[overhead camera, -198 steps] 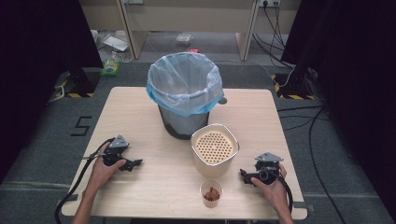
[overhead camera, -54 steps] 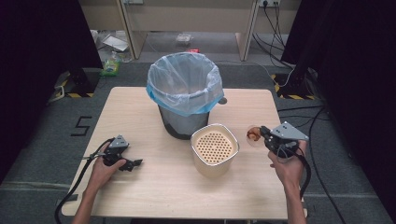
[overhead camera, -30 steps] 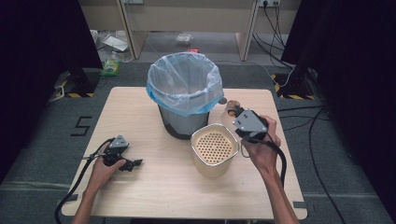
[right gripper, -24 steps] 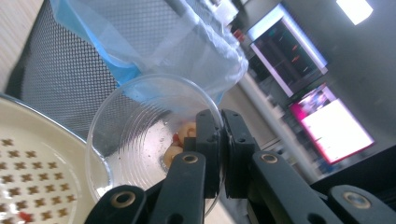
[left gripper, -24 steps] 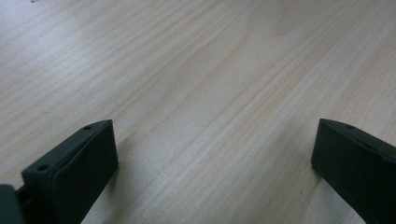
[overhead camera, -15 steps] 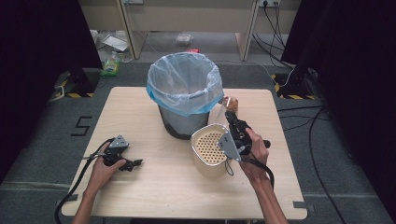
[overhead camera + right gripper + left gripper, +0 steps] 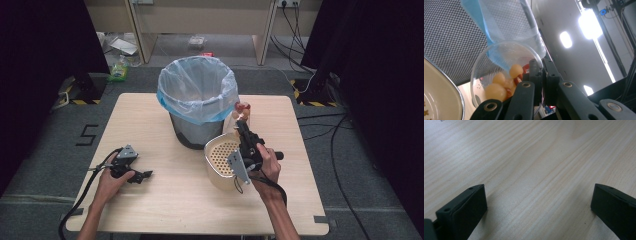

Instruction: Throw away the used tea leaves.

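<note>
Clear plastic is pinched between the jaws of the right claw (image 7: 541,82): one cup (image 7: 499,75), gripped by its rim and tipped on its side. Three or so pale round balls (image 7: 499,85) with red sauce sit inside; part of the cup's wall is hidden behind the claw's black links, so the count is unsure. In the high view the cup (image 7: 242,111) hangs above the worktop (image 7: 150,125), just beside the one bin (image 7: 197,100) and above the far edge of the one perforated cream basket (image 7: 222,157); whether it touches the bin's blue bag (image 7: 170,100) is hard to tell. The right hand (image 7: 267,162) covers the basket's right side.

The left claw (image 7: 536,207) stands wide, jaws well apart over bare wood. From above it (image 7: 142,175) rests low at the worktop's left front, in the left hand (image 7: 112,177).
</note>
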`<state>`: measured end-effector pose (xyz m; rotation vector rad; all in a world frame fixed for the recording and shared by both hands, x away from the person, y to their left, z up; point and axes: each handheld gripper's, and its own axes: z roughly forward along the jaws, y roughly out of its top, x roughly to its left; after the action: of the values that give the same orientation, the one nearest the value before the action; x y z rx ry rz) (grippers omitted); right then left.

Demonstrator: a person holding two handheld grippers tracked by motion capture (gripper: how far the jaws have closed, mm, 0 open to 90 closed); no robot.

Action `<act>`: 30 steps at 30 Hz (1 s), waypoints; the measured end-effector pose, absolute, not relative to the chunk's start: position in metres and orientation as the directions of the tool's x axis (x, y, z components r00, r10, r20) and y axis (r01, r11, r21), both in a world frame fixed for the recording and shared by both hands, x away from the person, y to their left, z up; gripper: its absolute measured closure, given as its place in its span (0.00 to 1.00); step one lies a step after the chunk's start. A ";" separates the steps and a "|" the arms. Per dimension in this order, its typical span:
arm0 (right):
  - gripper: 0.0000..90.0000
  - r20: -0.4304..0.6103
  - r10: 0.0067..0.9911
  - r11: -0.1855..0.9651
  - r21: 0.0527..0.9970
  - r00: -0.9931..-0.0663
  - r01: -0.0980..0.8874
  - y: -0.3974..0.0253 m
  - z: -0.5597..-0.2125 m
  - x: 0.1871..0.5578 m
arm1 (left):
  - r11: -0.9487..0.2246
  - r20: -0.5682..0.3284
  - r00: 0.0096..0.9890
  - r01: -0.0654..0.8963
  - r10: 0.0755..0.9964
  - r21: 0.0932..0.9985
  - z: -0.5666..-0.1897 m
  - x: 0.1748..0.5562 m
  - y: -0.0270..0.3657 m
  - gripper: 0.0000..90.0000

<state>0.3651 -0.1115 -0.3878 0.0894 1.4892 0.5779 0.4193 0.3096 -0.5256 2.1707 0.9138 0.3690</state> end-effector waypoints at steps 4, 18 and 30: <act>0.97 -0.916 0.402 0.870 0.384 -0.009 -0.310 -0.112 -0.392 0.364 | -0.473 -0.020 0.705 0.496 0.709 0.728 -0.526 0.419 0.310 0.00; 0.97 -0.933 0.358 0.883 0.327 0.033 -0.337 -0.104 -0.402 0.362 | -0.473 -0.020 0.705 0.496 0.709 0.728 -0.526 0.419 0.310 0.00; 0.97 -0.936 0.345 0.891 0.303 0.068 -0.338 -0.105 -0.403 0.358 | -0.472 -0.020 0.705 0.497 0.709 0.728 -0.526 0.419 0.310 0.00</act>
<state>0.3577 -0.1047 -0.4026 0.0058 1.4117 0.5141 0.4193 0.3095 -0.5256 2.1702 0.9144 0.3689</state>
